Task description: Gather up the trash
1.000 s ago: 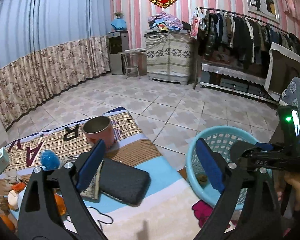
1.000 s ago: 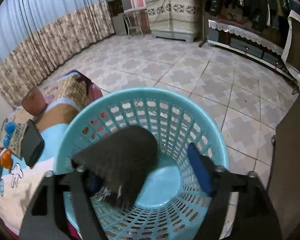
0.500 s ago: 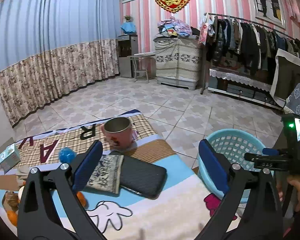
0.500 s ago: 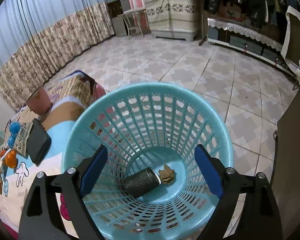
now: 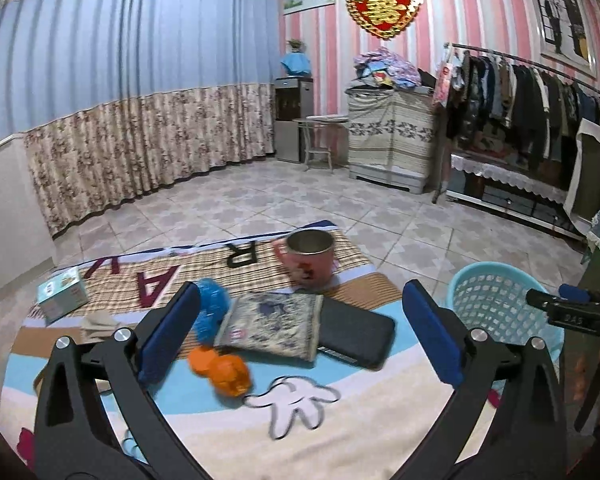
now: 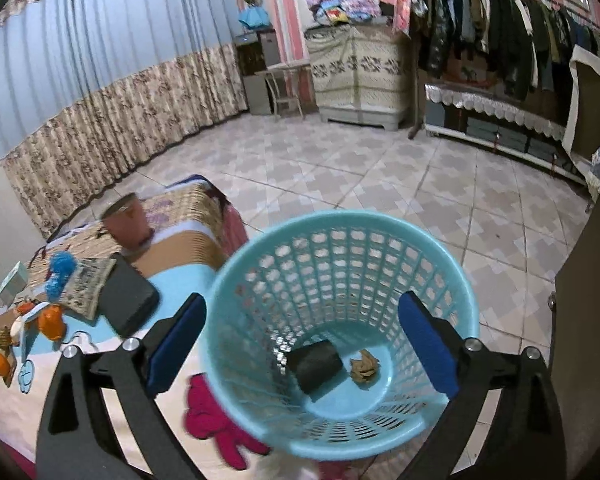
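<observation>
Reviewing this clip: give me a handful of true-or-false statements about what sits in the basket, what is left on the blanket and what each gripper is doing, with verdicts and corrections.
1. The turquoise basket holds a dark cylindrical item and a small brown scrap. True.
2. The right gripper is clamped on the dark item. False: its jaws have just been opening and stand wide, nothing between them; the item lies on the basket floor.
3. The pink cup lies tipped on its side. False: it stands upright on the blanket.
4. The left gripper is open and empty. True.
5. The black flat case lies in the basket. False: it rests on the blanket beside a patterned pouch.
</observation>
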Demonstrator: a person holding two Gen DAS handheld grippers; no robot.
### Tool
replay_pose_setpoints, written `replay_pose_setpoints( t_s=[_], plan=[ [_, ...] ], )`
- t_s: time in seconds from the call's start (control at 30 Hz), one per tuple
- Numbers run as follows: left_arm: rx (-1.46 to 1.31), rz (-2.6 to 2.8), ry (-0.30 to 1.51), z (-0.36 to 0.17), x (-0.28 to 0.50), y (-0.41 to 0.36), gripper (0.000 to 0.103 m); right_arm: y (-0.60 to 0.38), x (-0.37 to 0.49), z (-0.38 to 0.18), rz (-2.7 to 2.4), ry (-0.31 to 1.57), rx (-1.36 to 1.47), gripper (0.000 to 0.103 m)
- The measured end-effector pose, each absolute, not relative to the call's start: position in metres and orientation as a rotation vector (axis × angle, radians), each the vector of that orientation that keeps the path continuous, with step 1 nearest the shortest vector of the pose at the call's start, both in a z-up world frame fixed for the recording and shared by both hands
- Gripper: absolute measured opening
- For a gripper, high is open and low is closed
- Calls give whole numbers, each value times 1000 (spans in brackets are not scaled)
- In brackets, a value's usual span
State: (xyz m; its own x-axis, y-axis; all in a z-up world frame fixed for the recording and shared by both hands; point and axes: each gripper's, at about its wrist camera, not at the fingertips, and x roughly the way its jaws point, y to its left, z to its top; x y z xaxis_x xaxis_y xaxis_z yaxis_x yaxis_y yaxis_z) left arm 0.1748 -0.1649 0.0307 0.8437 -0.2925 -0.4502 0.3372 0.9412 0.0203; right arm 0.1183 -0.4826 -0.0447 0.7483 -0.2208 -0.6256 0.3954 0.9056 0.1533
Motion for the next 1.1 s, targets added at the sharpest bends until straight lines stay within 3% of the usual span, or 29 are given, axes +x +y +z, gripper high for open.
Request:
replay_pose_setpoints(
  t_s=[0.7, 1.1],
  plan=[
    [64, -23, 463, 2, 153, 27, 98, -296, 125, -26, -104, 517, 194, 97],
    [19, 36, 484, -24, 153, 62, 98, -238, 130, -48, -79, 479, 35, 99]
  ],
)
